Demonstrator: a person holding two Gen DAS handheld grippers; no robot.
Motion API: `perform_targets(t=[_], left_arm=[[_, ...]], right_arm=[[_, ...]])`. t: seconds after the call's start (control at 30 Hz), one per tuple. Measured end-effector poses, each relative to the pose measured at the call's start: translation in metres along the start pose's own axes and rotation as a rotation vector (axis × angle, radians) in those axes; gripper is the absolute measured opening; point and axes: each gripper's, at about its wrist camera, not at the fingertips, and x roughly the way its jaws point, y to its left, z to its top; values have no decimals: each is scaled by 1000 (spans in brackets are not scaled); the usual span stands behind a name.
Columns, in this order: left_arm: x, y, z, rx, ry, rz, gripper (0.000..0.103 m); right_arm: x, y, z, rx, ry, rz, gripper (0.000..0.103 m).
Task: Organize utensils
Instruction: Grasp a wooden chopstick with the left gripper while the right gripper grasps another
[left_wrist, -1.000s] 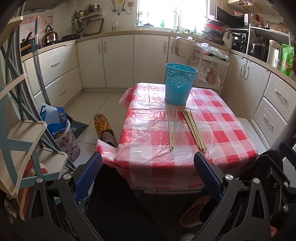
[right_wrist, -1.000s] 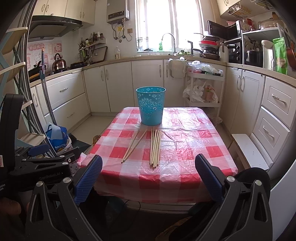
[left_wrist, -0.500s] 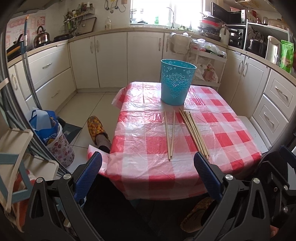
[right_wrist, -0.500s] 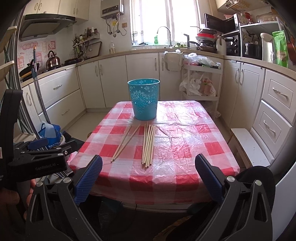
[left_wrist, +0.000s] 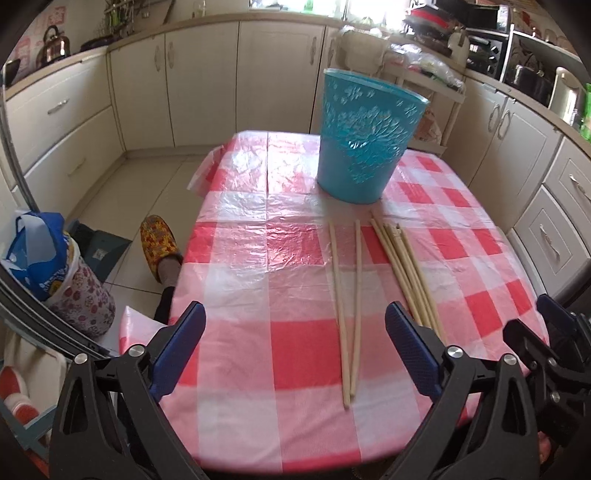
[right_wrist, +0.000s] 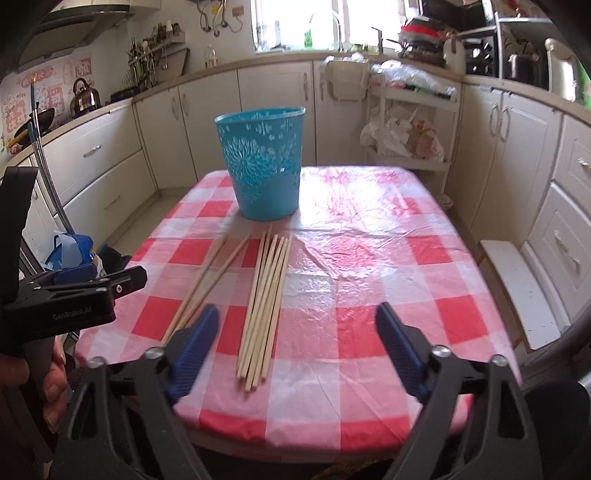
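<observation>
Left hand-held gripper (left_wrist: 295, 332) tilted down over table (left_wrist: 236, 332), spread, empty, right hand-held gripper (right_wrist: 297, 332) closing above chopsticks (right_wrist: 264, 306)

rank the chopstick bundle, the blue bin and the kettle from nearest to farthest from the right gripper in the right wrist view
From the right gripper, whose jaws are closing on nothing:
1. Chopstick bundle, on the checked cloth just ahead between the fingers.
2. Blue bin, upright at the table's far end.
3. Kettle, on the counter at far left.
</observation>
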Motion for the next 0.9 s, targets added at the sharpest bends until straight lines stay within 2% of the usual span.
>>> perform_targets(t=[0.17, 0.27, 0.4, 0.57, 0.67, 0.77, 0.83, 0.9], left_arm=[[38, -11, 18, 38, 29, 8, 82], [60, -15, 27, 50, 57, 5, 73], [82, -23, 36, 64, 79, 6, 66], [101, -27, 41, 71, 104, -23, 55], [103, -32, 42, 100, 97, -21, 47], [107, -35, 45, 123, 96, -20, 33], [108, -35, 46, 133, 97, -31, 17], [109, -34, 48, 142, 106, -53, 6]], right_arm=[[56, -3, 16, 12, 84, 42, 54], [82, -2, 25, 18, 115, 62, 41], [104, 0, 35, 10, 139, 81, 37], [126, 3, 41, -5, 179, 107, 16], [133, -1, 42, -1, 193, 121, 9], [132, -5, 42, 8, 190, 139, 7], [132, -8, 42, 22, 189, 147, 6], [129, -13, 43, 42, 179, 157, 6]])
